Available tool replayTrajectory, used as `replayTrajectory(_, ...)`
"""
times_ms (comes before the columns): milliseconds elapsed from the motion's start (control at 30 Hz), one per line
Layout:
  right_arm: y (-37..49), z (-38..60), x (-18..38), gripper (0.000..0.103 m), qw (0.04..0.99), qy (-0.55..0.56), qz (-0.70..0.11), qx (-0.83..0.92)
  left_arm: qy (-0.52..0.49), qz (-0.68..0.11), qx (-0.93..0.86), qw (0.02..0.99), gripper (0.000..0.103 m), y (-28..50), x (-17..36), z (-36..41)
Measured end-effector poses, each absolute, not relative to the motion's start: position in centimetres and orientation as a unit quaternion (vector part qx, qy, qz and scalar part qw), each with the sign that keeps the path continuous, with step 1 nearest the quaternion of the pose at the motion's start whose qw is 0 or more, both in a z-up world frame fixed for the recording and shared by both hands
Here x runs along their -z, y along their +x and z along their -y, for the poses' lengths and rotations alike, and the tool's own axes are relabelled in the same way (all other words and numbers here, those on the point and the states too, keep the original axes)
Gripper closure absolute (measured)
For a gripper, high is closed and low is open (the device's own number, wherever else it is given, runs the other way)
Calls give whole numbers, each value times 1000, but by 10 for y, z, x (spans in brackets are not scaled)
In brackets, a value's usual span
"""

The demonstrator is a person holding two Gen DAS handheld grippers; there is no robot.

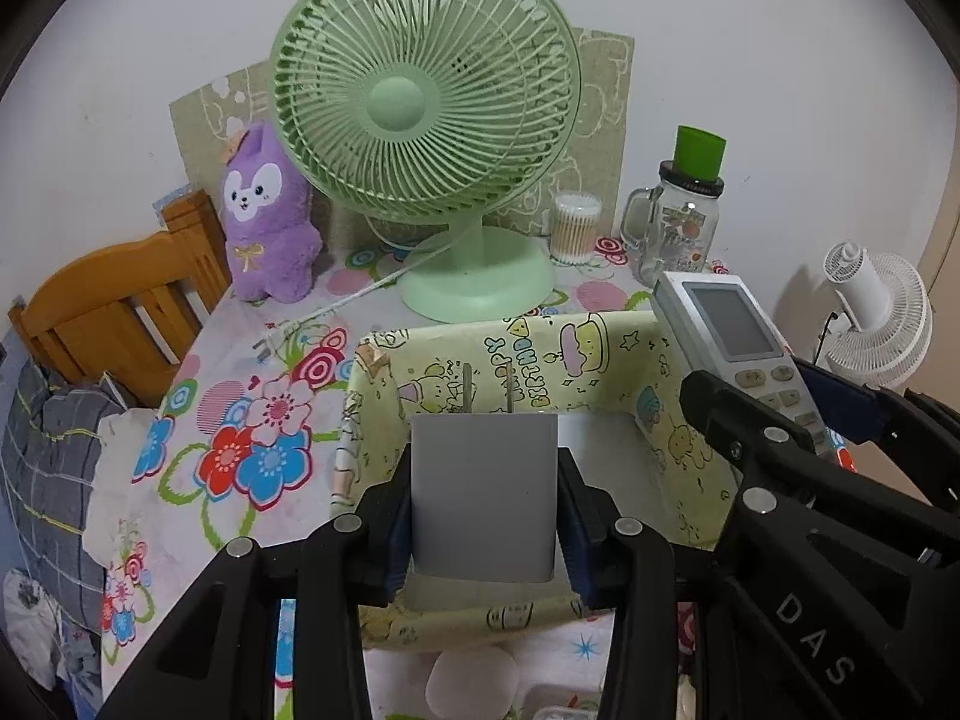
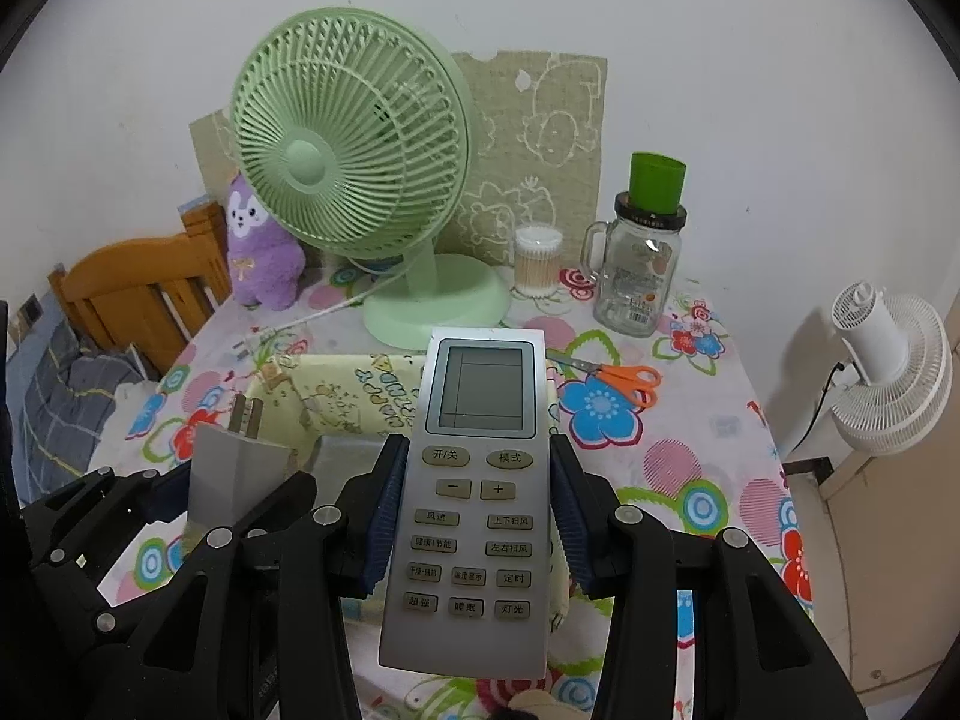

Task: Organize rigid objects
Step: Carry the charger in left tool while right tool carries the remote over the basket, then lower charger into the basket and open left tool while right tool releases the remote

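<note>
Both loads hang over the yellow fabric bin [image 1: 600,348], ready for dropping in: left claw [image 1: 485,501] clenched on the white plug adapter [image 1: 483,492], right claw [image 2: 477,516] gripping the remote [image 2: 477,480].

The right gripper [image 2: 477,516] clamps a silver remote [image 2: 477,480] at frame centre, above the yellow box [image 2: 342,396]; the green fan [image 2: 348,180] stands behind.

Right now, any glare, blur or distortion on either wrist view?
Left wrist: sharp, strong fisheye bending, dark corners, no glare on the white charger. Right wrist: the remote has crisp, legible buttons; the green fan is slightly soft; the white fan casts a soft wall shadow.
</note>
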State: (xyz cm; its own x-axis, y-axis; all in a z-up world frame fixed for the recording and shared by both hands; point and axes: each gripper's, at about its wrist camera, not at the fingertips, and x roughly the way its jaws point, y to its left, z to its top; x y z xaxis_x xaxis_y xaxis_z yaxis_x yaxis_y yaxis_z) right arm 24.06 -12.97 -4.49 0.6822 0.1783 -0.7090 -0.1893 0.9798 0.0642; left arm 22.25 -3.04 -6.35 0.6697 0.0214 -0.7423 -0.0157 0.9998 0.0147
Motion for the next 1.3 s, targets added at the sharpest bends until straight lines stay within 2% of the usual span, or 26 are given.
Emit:
replayTrajectory(633,265,126,81,55,896,-6,-432,-100,0,-438,-16,899,59,243,96,29)
replayTrajectory(733,263,125,79,55,900,-16,-425,-96,1,-437,-15,900,51,242,95,29)
replayTrajectory(800,262,125,79,55,899,-16,-426,-98,4,-436,-15,900,41,241,95,30)
replayTrajectory(1000,260,127,79,55,896,-14,-433,-100,10,-439,-16,898,24,239,95,33)
replayTrajectory(1167,255,130,78,46,894,3,-436,-107,15,-434,-14,901,16,234,89,35)
replayTrajectory(1267,250,131,74,39,895,5,-433,-108,15,-433,-15,901,14,230,86,34)
replayTrajectory(1300,247,131,72,29,898,0,-429,-99,14,-432,-17,902,14,229,85,33)
